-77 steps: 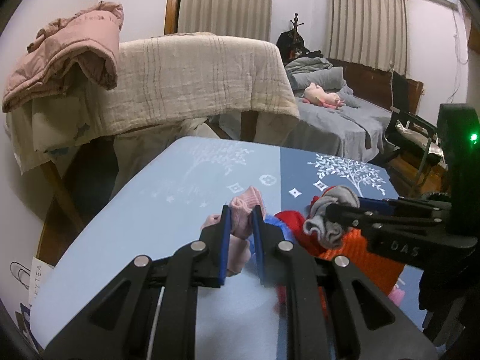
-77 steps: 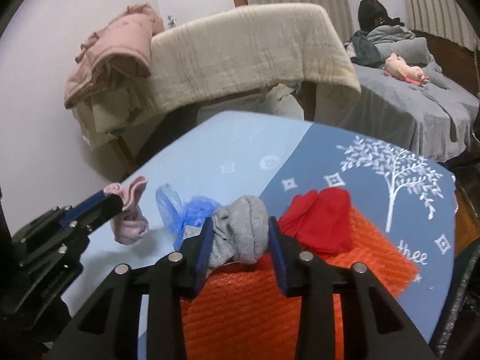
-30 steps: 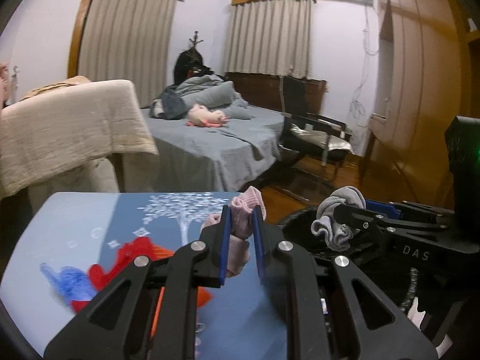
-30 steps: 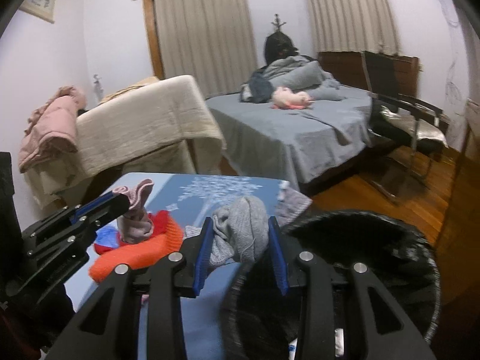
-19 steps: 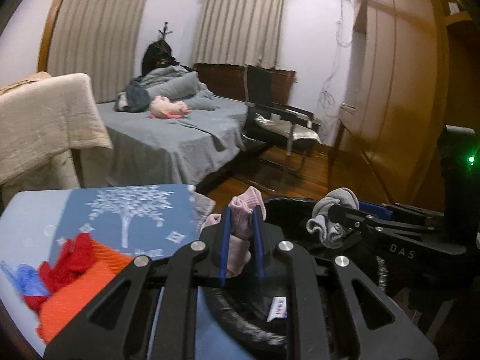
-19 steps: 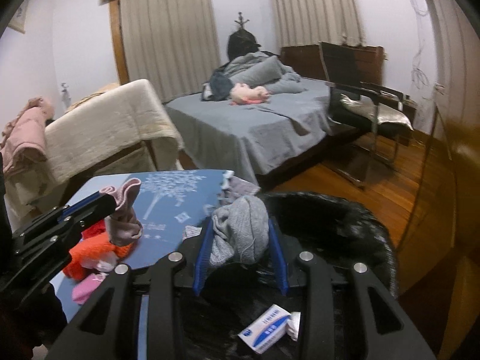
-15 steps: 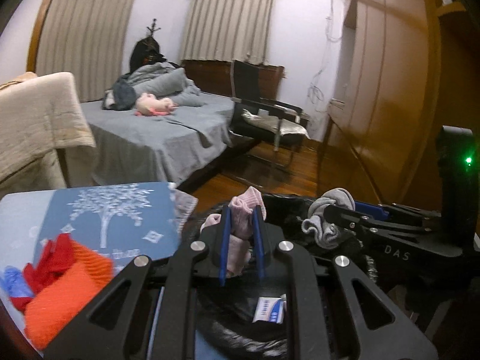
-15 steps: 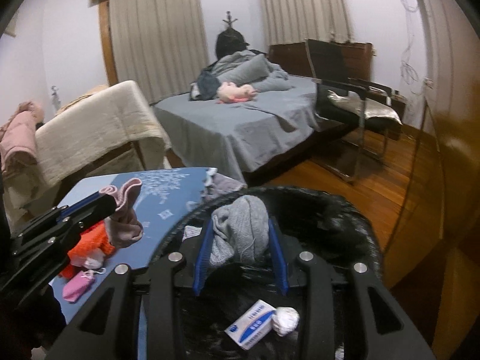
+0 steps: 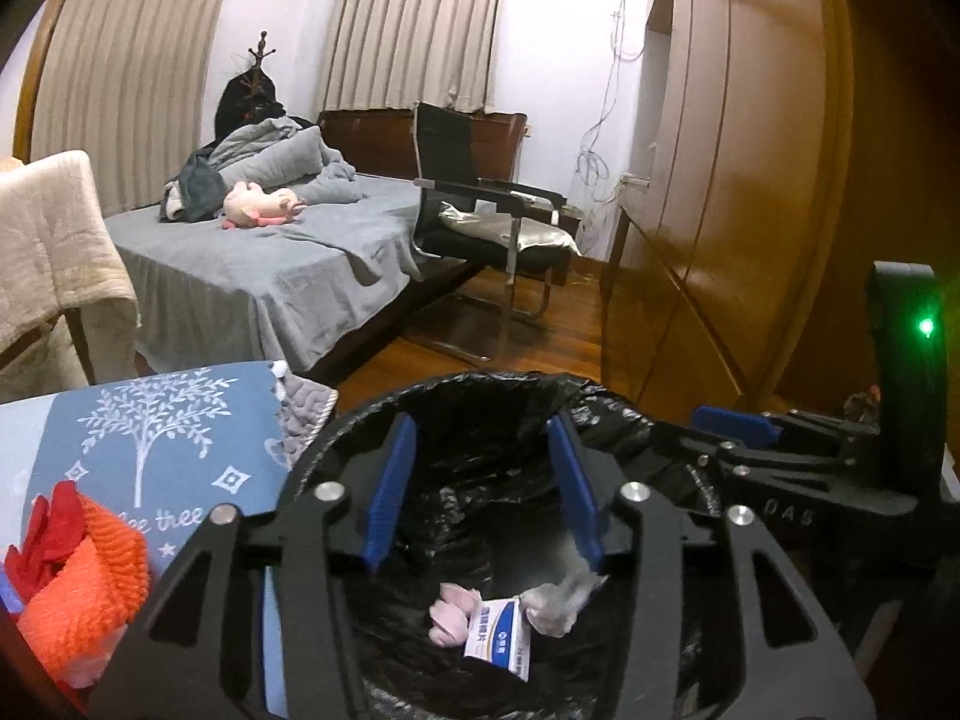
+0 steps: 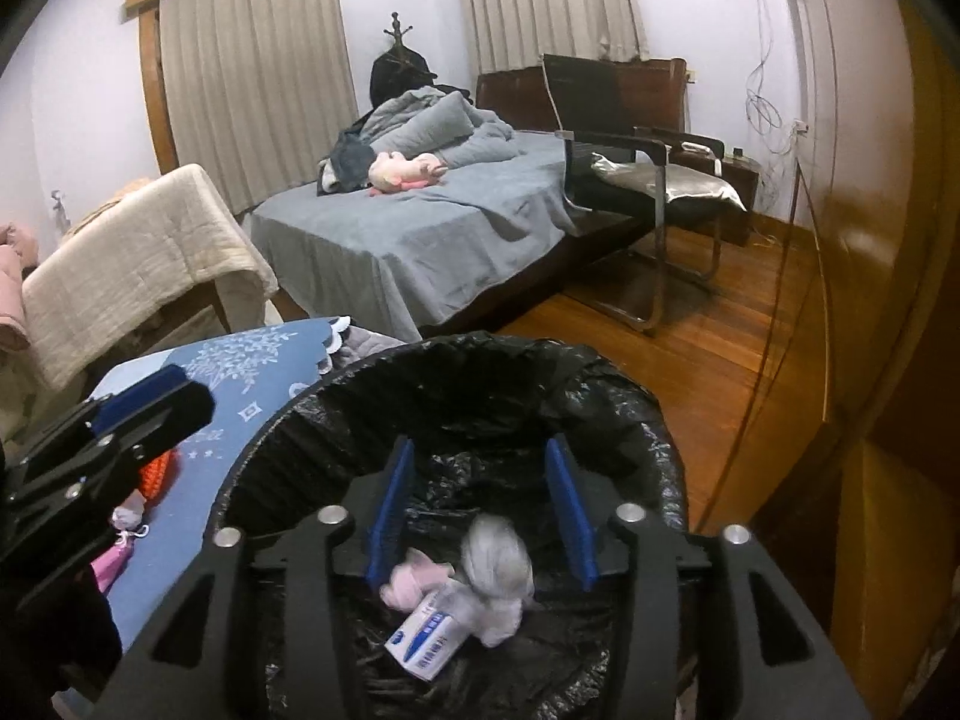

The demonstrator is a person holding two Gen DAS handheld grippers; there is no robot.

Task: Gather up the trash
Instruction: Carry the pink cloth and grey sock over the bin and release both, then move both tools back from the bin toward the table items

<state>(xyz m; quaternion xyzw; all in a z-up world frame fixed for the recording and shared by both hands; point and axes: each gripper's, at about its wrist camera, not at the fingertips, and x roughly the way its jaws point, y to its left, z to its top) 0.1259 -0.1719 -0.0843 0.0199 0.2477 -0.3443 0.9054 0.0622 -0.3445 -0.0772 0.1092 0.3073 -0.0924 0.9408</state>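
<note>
Both grippers hang over a black-lined trash bin (image 9: 480,396) (image 10: 456,354). My left gripper (image 9: 480,483) has its jaws opening, with nothing between its blue pads. Below it in the bin lie a pink sock (image 9: 451,611), a white-and-blue carton (image 9: 499,636) and a blurred grey sock (image 9: 561,600). My right gripper (image 10: 480,510) is also opening and holds nothing. Under it the grey sock (image 10: 498,579) and the pink sock (image 10: 414,582) rest by the carton (image 10: 426,642). The left gripper's fingers (image 10: 150,402) show at the left of the right wrist view.
A blue tree-print table (image 9: 150,444) stands left of the bin, bearing an orange knit cloth (image 9: 78,588) and red fabric (image 9: 48,528). Behind are a grey bed (image 10: 420,228), a black chair (image 10: 648,180), a wooden floor and a wooden wardrobe (image 9: 750,180) at right.
Both grippers opened over the bin and let go: the pink sock and the grey sock dropped into the bin beside the carton. Both hands moved further over the bin and lower.
</note>
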